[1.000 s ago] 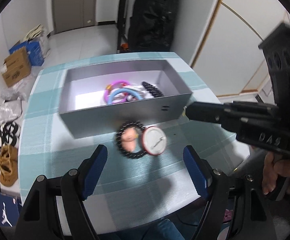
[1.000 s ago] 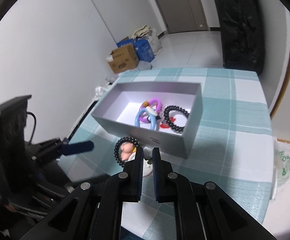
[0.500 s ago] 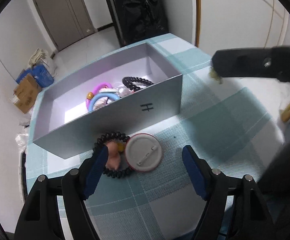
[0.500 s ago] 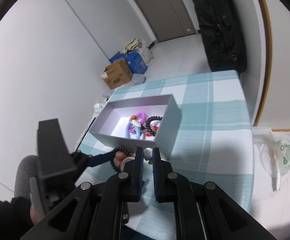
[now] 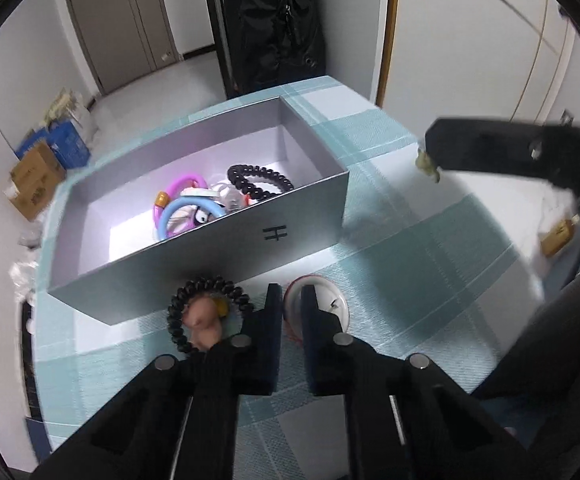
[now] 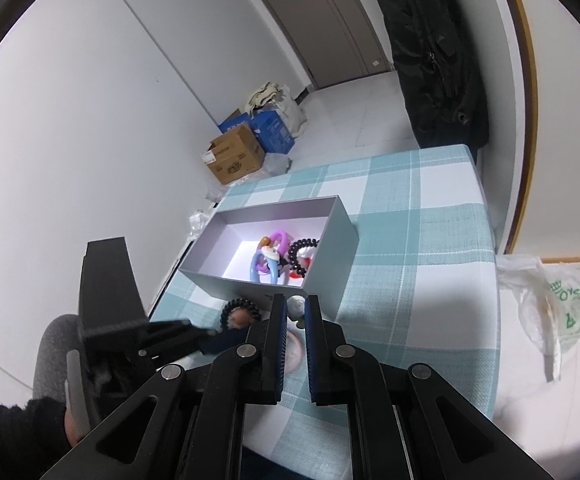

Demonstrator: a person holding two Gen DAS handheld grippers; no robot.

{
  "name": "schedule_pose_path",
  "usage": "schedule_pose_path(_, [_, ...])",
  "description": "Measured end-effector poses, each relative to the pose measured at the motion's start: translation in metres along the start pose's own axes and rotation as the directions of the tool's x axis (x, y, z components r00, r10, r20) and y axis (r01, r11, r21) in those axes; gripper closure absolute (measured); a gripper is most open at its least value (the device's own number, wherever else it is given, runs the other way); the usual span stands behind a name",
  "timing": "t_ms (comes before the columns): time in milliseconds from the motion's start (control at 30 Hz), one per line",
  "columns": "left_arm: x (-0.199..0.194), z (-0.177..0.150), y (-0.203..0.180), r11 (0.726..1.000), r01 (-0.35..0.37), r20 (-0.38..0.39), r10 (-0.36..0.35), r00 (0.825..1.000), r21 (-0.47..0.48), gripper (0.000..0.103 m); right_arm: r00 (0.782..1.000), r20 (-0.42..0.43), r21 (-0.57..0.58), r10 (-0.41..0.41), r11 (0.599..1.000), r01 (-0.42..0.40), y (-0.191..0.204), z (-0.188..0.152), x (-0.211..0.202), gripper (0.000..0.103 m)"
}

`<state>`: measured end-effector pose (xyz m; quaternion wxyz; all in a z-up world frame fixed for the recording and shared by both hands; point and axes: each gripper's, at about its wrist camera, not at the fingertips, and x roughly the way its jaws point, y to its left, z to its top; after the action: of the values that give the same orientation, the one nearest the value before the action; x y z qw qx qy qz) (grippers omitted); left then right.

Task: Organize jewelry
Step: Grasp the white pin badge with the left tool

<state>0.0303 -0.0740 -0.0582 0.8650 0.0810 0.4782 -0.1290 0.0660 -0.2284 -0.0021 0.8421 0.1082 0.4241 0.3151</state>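
Note:
A grey open box (image 5: 301, 222) (image 6: 331, 256) on the checked table holds a pink ring (image 5: 178, 186), a blue ring (image 5: 186, 212) and a black bead bracelet (image 5: 260, 178). In front of it lie a black bead bracelet (image 5: 206, 312) around a pink charm, and a round white badge (image 5: 331, 304). My left gripper (image 5: 291, 300) has closed on the badge's left edge. My right gripper (image 6: 294, 310) is shut on a small pale green-white piece (image 5: 427, 164) (image 6: 297, 307) and hangs high above the table's right side.
The table (image 6: 409, 248) has a teal checked cloth; its right edge drops off near a plastic bag (image 6: 545, 308). Cardboard and blue boxes (image 6: 246, 148) stand on the floor behind. A black bag (image 5: 278, 20) hangs by the far wall.
My left gripper has closed from wide open onto the badge's edge. My right gripper has risen and drawn back to the right with its small piece.

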Motion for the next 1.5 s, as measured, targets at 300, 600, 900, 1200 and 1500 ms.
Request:
schedule_pose_path(300, [-0.008, 0.003, 0.015, 0.981, 0.173, 0.041, -0.170, 0.985, -0.085, 0.100, 1.000, 0.004, -0.003, -0.007, 1.000, 0.007, 0.002, 0.001, 0.000, 0.095])
schedule_pose_path(600, [-0.003, 0.000, -0.001, 0.982, 0.180, -0.010, -0.181, 0.983, -0.060, 0.076, 1.000, 0.007, 0.004, -0.006, 1.000, 0.006, 0.000, 0.003, 0.000, 0.095])
schedule_pose_path(900, [-0.002, -0.004, -0.006, 0.987, 0.152, -0.009, -0.152, 0.988, -0.049, 0.044, 1.000, 0.020, 0.012, 0.004, 1.000, -0.004, -0.001, 0.005, -0.003, 0.095])
schedule_pose_path(1200, [0.014, -0.005, -0.018, 0.994, 0.106, -0.065, -0.105, 0.992, 0.009, 0.045, 1.000, 0.026, 0.033, 0.002, 0.999, -0.003, -0.005, 0.006, -0.006, 0.095])
schedule_pose_path(1500, [0.013, -0.004, -0.021, 0.993, 0.111, -0.046, -0.110, 0.993, 0.038, 0.065, 1.000, 0.017, 0.055, -0.024, 0.998, 0.023, -0.010, 0.006, -0.005, 0.095])
